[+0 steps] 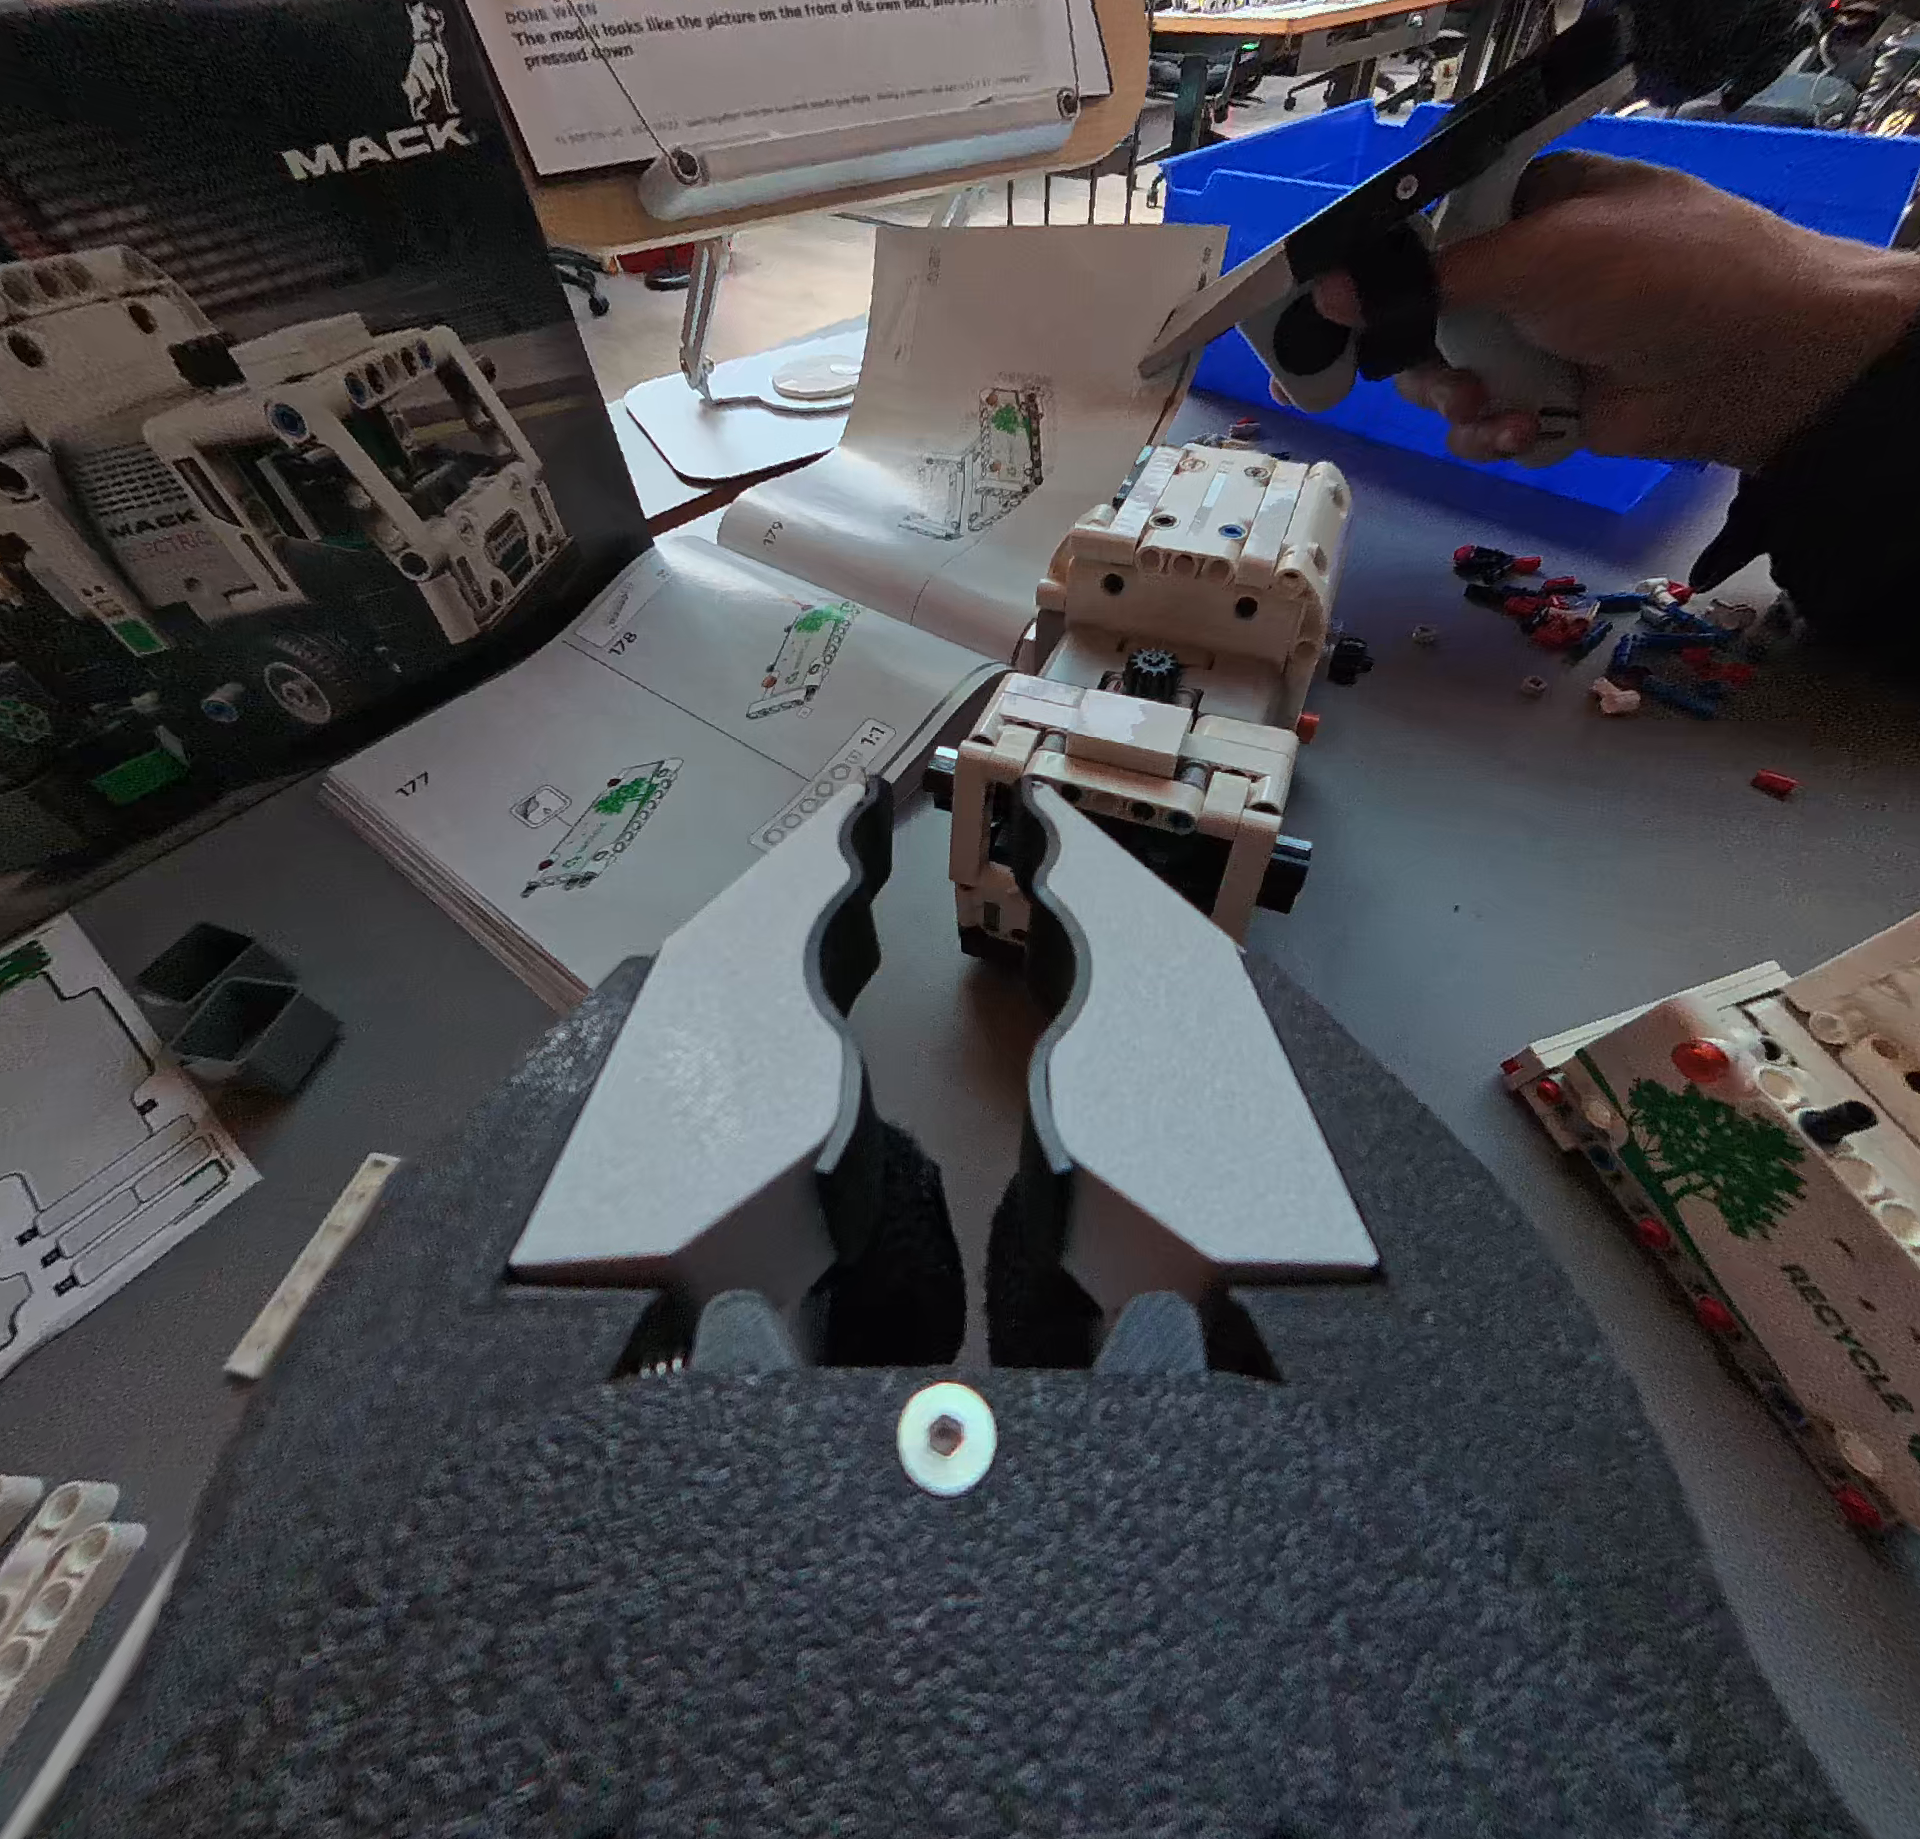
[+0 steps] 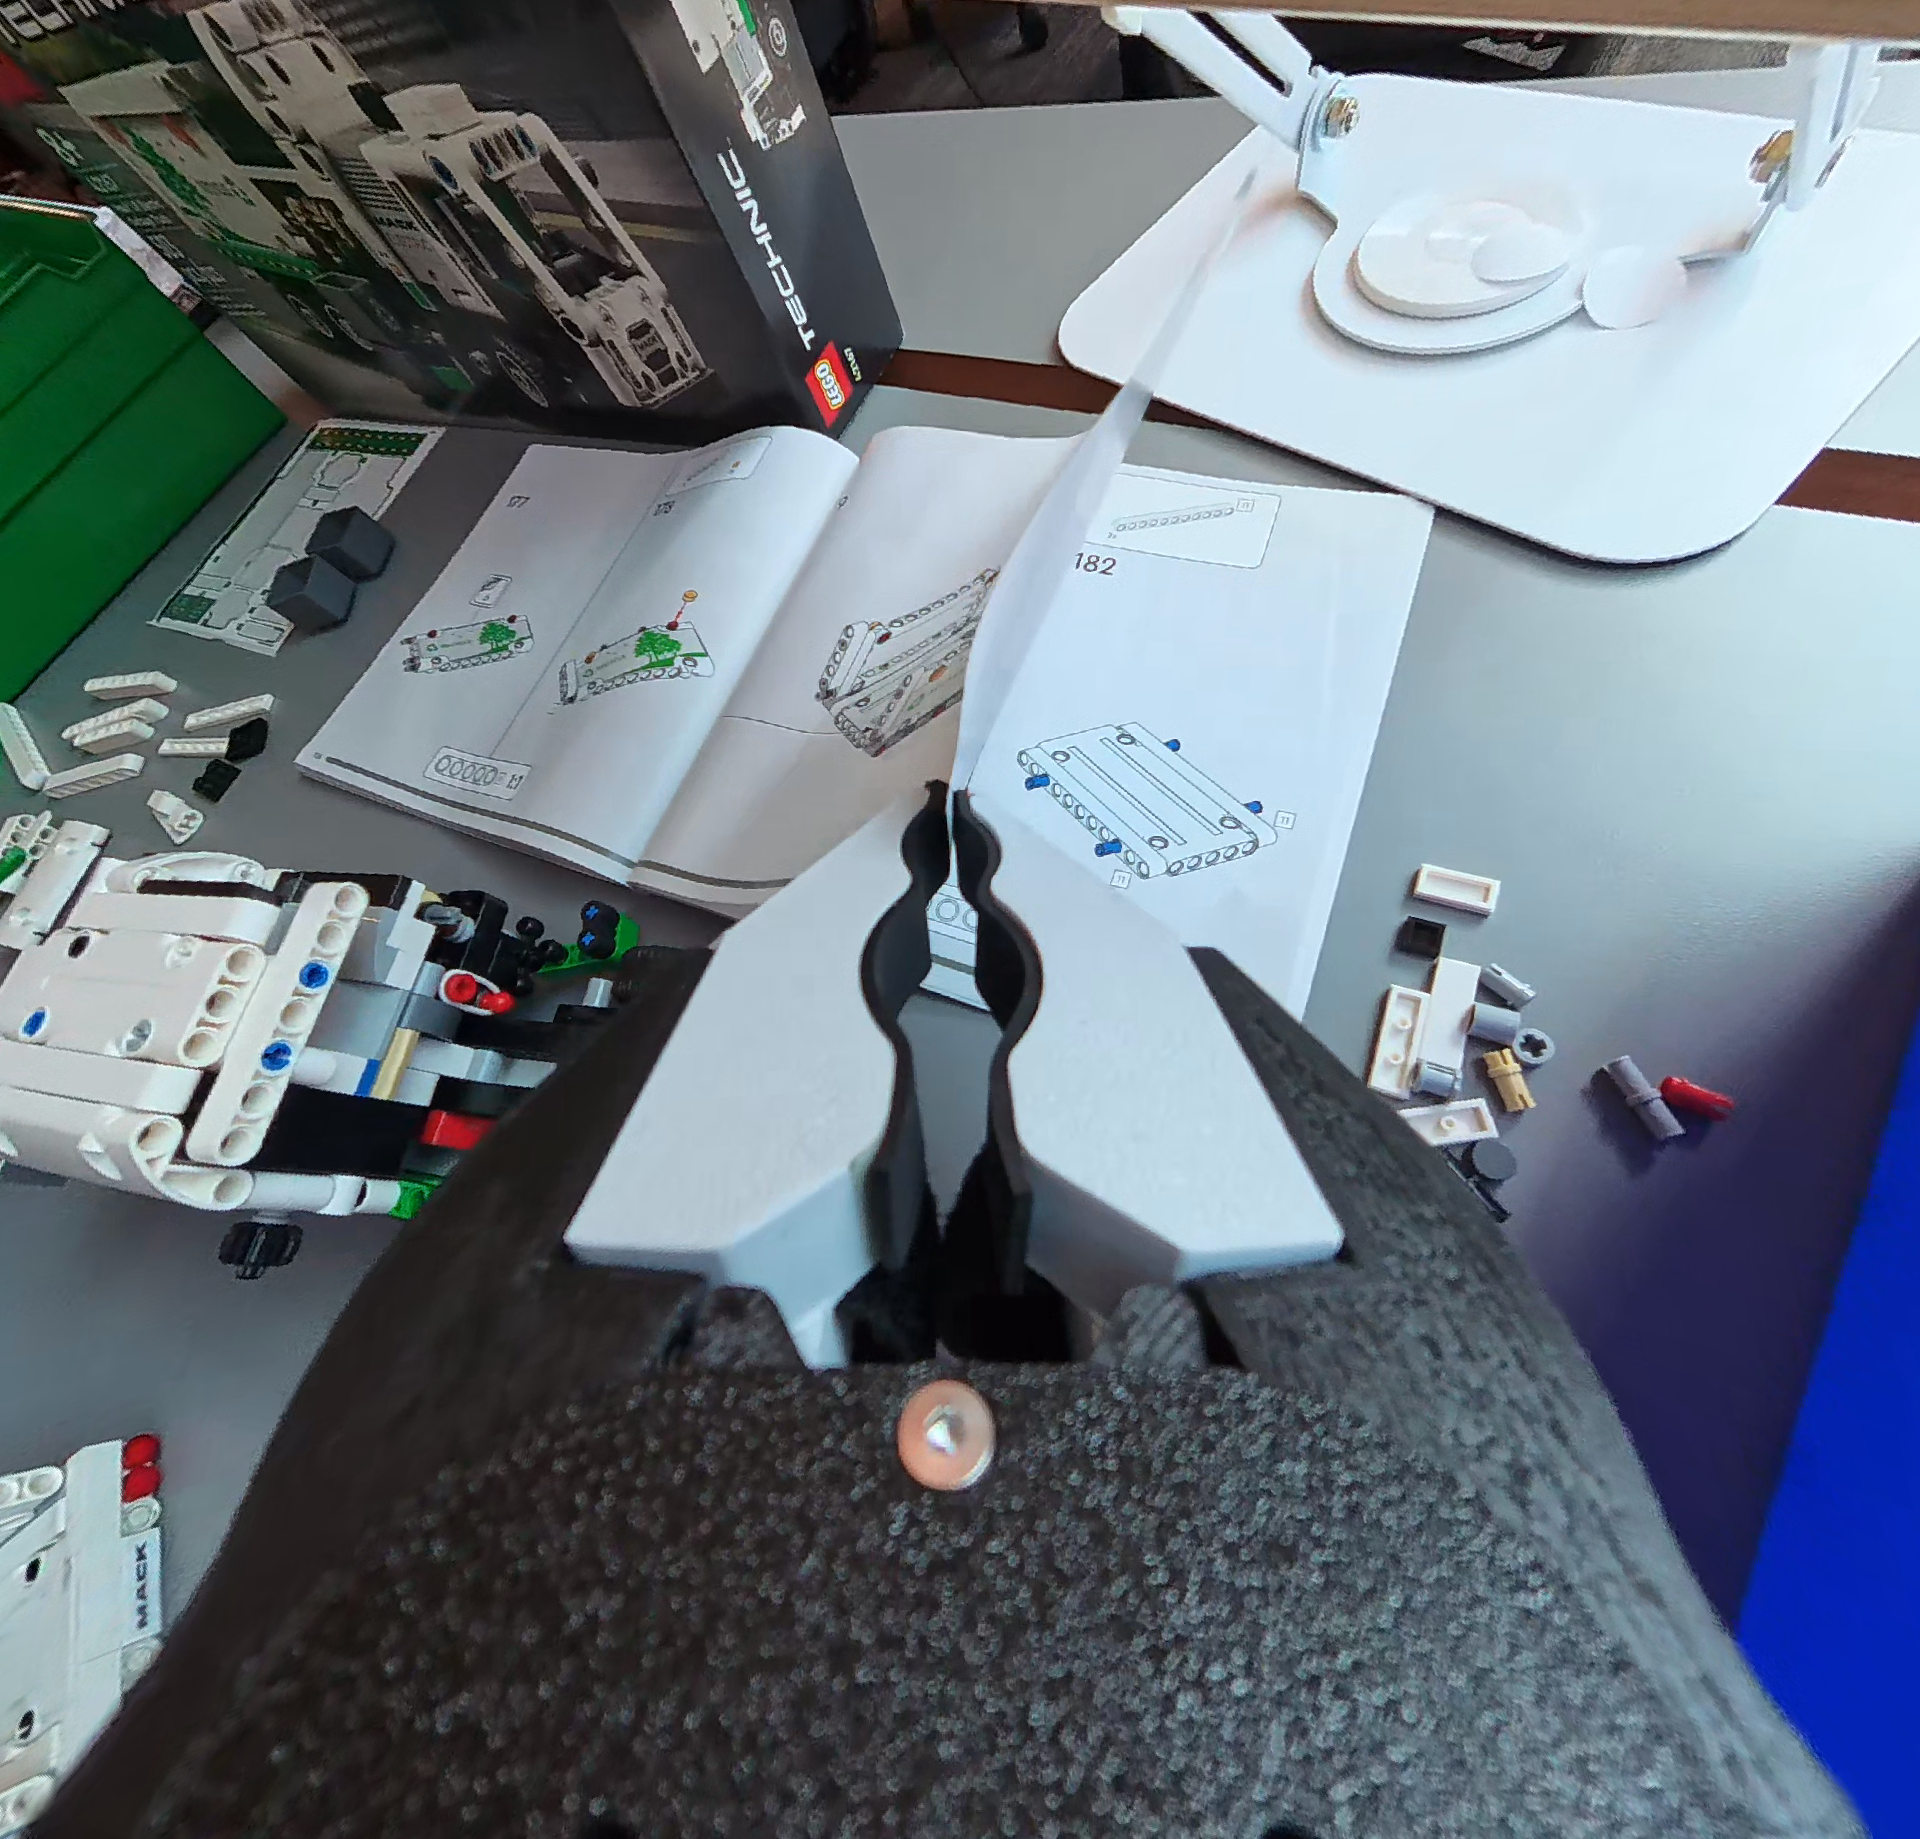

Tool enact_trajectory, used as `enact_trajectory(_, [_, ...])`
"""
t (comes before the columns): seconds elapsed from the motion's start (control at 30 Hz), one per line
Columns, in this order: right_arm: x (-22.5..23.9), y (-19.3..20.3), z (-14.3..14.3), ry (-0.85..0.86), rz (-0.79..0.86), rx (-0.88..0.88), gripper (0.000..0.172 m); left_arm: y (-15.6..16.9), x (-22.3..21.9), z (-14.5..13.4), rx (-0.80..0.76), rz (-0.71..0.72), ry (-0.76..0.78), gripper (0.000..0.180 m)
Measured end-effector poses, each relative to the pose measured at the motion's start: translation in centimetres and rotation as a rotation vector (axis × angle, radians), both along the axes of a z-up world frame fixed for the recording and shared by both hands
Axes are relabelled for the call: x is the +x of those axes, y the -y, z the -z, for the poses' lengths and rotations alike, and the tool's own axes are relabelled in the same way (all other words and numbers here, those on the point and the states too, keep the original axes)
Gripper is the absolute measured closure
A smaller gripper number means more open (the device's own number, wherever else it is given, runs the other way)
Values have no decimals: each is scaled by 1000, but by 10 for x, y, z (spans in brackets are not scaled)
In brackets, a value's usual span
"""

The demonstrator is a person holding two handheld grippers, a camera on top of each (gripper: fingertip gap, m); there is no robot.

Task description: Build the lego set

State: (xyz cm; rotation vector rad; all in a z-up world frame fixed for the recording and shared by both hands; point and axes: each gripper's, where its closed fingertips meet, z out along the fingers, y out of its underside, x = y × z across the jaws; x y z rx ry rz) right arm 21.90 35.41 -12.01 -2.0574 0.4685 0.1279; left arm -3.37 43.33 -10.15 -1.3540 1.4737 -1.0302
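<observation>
My left gripper (image 1: 958, 797) is low over the grey table at the near end of a white brick-built truck model (image 1: 1174, 584). The model's white corner post stands between its fingertips. The right pad is at the post, and a gap shows between the left pad and the post, so it is open. My right gripper (image 2: 951, 802) is shut on the edge of a page (image 2: 1143, 667) of the open instruction booklet (image 2: 623, 667) and holds it lifted. In the left wrist view the right gripper (image 1: 1169, 361) pinches the raised page (image 1: 1018, 355) above the model.
The dark set box (image 1: 260, 387) stands at the left, with a stand holding a sheet (image 1: 790, 54) behind it. A blue bin (image 1: 1558, 418), loose small pieces (image 1: 1621, 626) and a white panel with a green tree (image 1: 1714, 1197) are at the right. A green bin (image 2: 94, 439) stands far left. My hands' fingertips stand some 25 centimeters from each other.
</observation>
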Motion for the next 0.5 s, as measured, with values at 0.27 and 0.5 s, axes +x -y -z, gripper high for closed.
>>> enact_trajectory(0.27, [-3,-2,2,5,-13,-6,172,-1,0,4,-203,31,-20,160])
enact_trajectory(0.5, [-5,-3,2,10,-18,-7,172,-4,1,9,-204,17,-43,159])
